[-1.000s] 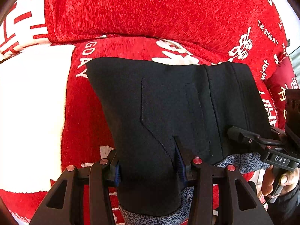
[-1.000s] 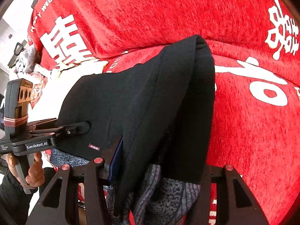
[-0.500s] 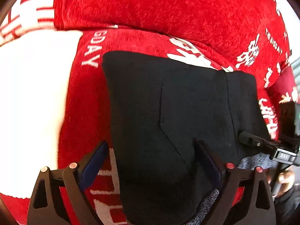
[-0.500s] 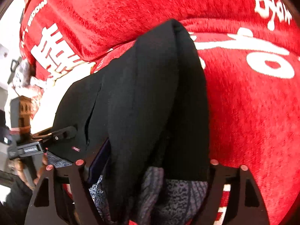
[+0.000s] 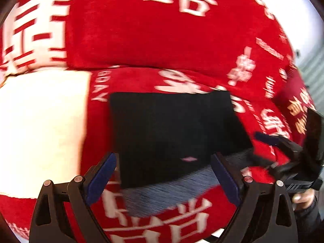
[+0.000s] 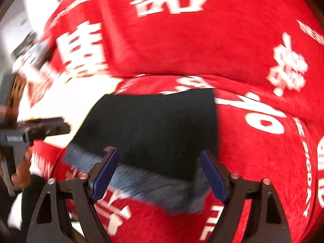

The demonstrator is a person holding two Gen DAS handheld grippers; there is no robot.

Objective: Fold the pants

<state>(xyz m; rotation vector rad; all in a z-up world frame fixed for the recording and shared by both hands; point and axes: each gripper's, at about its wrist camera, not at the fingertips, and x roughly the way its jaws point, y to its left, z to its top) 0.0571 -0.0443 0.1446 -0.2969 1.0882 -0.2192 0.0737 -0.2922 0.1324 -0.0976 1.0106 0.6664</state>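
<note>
The black pants [image 5: 172, 133] lie folded in a flat rectangle on the red sofa seat, with a grey knit band [image 5: 168, 188] showing along the near edge. They also show in the right wrist view [image 6: 158, 127]. My left gripper [image 5: 164, 174] is open and empty, pulled back just above the near edge of the pants. My right gripper [image 6: 158, 172] is open and empty too, over the grey band [image 6: 141, 184]. Each gripper shows in the other's view: the right one [image 5: 287, 151] and the left one [image 6: 36, 129]. Both views are motion-blurred.
A red sofa cover [image 5: 162, 30] with white characters covers seat and backrest. A white patch [image 5: 40, 125] of the cover lies left of the pants. A hand [image 6: 20, 174] holds the left gripper's handle.
Both grippers have opened and let go of the pants, then pulled back and up. The pants now lie flat on the seat as a smaller folded rectangle.
</note>
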